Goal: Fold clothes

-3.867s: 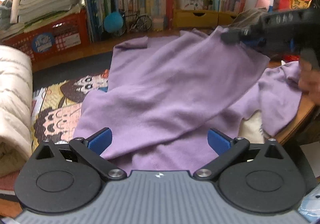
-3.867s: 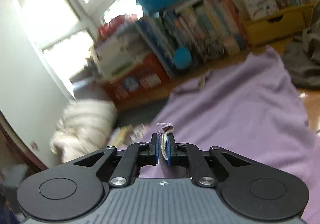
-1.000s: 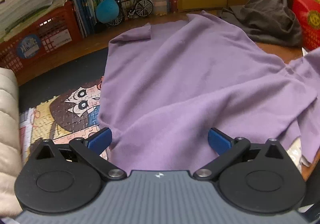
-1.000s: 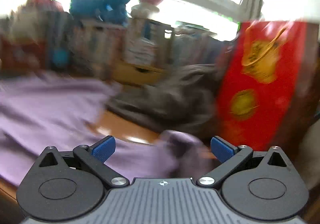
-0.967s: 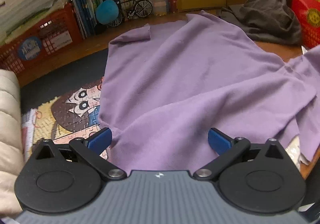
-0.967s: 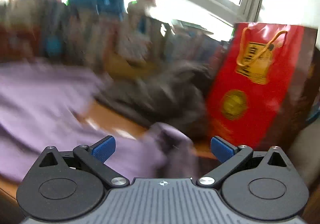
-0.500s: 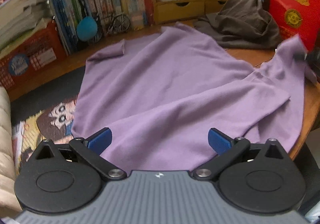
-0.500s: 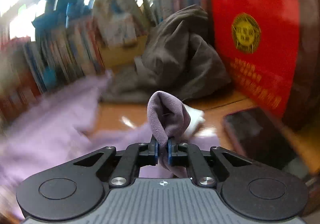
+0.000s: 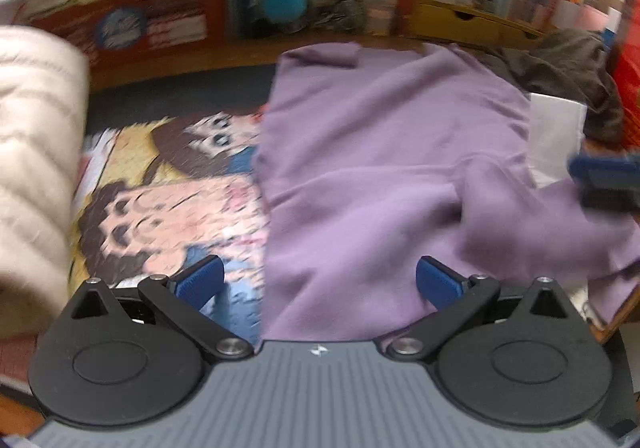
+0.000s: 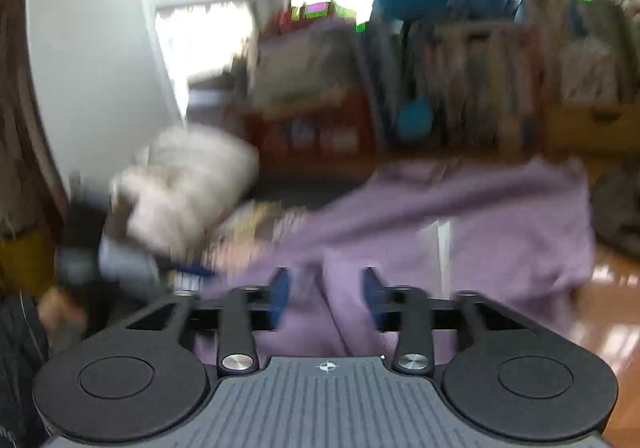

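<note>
Purple shirt point(image 9: 384, 168) lies spread on the table point(image 10: 600, 312), partly over the cartoon puzzle mat point(image 9: 160, 200). Left gripper point(image 9: 318, 282) fingers wide apart above its near hem. Right gripper point(image 10: 324, 298) fingers apart, cloth between them, unclamped; view blurred.

Both wrist views close over purple garment point(image 9: 380, 152)
</note>
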`<state>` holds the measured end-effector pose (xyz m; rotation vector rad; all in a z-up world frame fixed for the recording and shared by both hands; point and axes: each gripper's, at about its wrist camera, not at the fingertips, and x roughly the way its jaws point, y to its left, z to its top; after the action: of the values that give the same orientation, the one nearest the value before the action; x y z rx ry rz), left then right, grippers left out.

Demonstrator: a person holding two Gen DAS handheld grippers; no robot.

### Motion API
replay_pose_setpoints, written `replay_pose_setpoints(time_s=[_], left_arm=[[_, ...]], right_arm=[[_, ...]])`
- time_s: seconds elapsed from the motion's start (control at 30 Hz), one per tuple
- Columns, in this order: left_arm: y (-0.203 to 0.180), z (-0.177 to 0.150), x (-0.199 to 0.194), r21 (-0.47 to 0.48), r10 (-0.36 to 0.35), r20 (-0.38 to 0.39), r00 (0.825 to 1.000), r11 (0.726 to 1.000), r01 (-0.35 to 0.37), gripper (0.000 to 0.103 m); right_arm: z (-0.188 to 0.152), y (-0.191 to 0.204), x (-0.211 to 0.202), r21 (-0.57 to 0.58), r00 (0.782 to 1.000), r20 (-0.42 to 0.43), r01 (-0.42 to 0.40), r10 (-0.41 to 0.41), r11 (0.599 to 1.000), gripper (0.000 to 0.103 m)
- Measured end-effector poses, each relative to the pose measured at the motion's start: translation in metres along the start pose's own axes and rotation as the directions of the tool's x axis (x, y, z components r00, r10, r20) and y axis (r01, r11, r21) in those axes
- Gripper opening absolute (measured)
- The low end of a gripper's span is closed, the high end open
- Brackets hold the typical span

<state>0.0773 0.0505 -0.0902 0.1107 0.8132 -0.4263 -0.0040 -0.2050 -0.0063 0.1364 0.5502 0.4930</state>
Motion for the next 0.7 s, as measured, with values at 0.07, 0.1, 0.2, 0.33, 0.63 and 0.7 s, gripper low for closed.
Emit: replay_pose_setpoints(time_s=[0.07, 0.1, 0.2, 0.33, 0.63, 0.7], left_arm=[[0.005, -0.003, -0.001, -0.009, -0.004, 0.01, 1.0, 1.0, 0.004, 0.103], [0.005, -0.003, -0.002, -0.011, -0.005, 0.014, 1.0, 1.0, 0.005, 0.103], [0.001, -0.002, -0.002, -0.009, 0.002, 0.013, 1.0, 1.0, -0.001, 0.103], [-0.025, 0.005, -0.031, 0.07, -0.141, 0.103, 0.985, 0.988, 0.134, 0.103], [-0.144, 0.002, -0.047, 0.462, -0.356, 0.087, 0.93, 0.842, 0.279, 0.1], [-0.161, -0.007, -0.043, 0.558, -0.347, 0.058, 0.936, 0.789, 0.257, 0.082]], right_arm=[[-0.008, 0.011, -0.01, -0.004, 1.0, 0.017, -0.011, 0.011, 1.0, 0.075], [-0.009, 0.012, -0.019, 0.004, 0.999, 0.04, -0.015, 0.015, 1.0, 0.082], [-0.005, 0.004, -0.05, 0.06, 0.993, 0.122, -0.01, 0.003, 0.998, 0.101], [-0.007, -0.023, -0.079, 0.164, 0.983, 0.147, 0.084, -0.109, 0.983, 0.103], [-0.024, -0.067, -0.106, 0.316, 0.961, 0.143, 0.181, -0.236, 0.931, 0.103], [-0.028, -0.074, -0.113, 0.334, 0.957, 0.147, 0.19, -0.25, 0.923, 0.103]])
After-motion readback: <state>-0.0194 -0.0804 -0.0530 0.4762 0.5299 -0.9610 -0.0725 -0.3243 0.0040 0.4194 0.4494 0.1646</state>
